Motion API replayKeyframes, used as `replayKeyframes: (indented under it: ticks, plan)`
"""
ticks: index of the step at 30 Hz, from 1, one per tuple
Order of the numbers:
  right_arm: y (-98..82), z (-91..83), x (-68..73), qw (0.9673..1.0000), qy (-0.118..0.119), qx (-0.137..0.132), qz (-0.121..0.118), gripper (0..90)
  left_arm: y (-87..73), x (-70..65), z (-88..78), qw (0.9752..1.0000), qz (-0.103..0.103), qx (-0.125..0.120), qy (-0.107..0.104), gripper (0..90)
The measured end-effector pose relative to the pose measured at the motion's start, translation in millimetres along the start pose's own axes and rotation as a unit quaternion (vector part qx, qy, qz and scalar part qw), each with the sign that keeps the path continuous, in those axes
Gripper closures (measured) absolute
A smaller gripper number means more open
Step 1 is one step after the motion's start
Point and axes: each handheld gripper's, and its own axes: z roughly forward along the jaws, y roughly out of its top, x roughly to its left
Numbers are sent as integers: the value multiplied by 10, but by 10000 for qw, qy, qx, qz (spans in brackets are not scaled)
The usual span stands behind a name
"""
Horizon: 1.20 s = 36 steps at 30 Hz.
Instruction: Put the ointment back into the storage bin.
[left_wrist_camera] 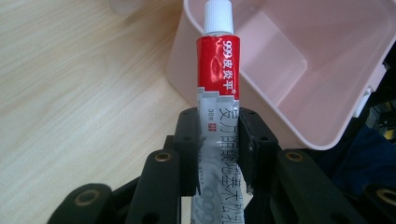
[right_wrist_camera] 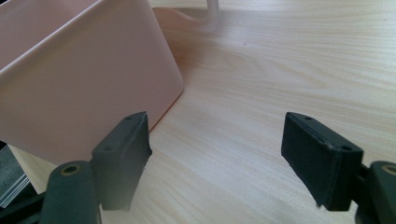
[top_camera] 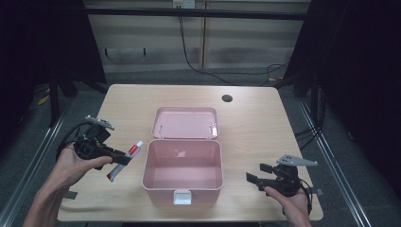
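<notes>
Your left gripper (top_camera: 124, 159) has its fingers (left_wrist_camera: 187, 140) clamped tight on the ointment tube (left_wrist_camera: 219, 93), gripping the silver tail end. The tube is held above the table (top_camera: 255, 127), just left of the pink box (top_camera: 183, 189), its long axis slanting, white cap toward the box's far corner. Your right gripper's (right_wrist_camera: 217, 158) fingers stand apart, holding nothing, beside the box.

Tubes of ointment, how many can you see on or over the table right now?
1. The ointment tube is clamped in the left claw, just left of the open pink box. Nothing lies inside the box.
</notes>
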Motion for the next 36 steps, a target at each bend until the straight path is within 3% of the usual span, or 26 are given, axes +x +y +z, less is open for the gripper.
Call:
replayKeyframes:
  ticks: [3, 7, 11, 18, 27, 36]
  plan:
    - [0, -4, 0, 10000, -13, -8, 17, 233, 38, -45, -33, 9999, 79, -47, -47, 710]
    - [0, -5, -2, 10000, -2, 0, 33, 232, 99, -109, -61, 9999, 148, 44, 25, 710]
    - [0, -2, -3, 10000, 2, -2, 14, 232, 183, -178, -73, 9994, 314, 131, -53, 710]
    - [-1, -1, 0, 10000, 0, 5, 12, 232, 336, -299, -8, 9977, 590, 310, -102, 710]
    - [-1, 0, -1, 10000, 15, 1, 8, 231, 477, -404, 91, 9969, 648, 450, -40, 711]
    - [0, -6, 1, 10000, 17, -17, 3, 230, 605, -530, 171, 9939, 948, 555, -63, 711]
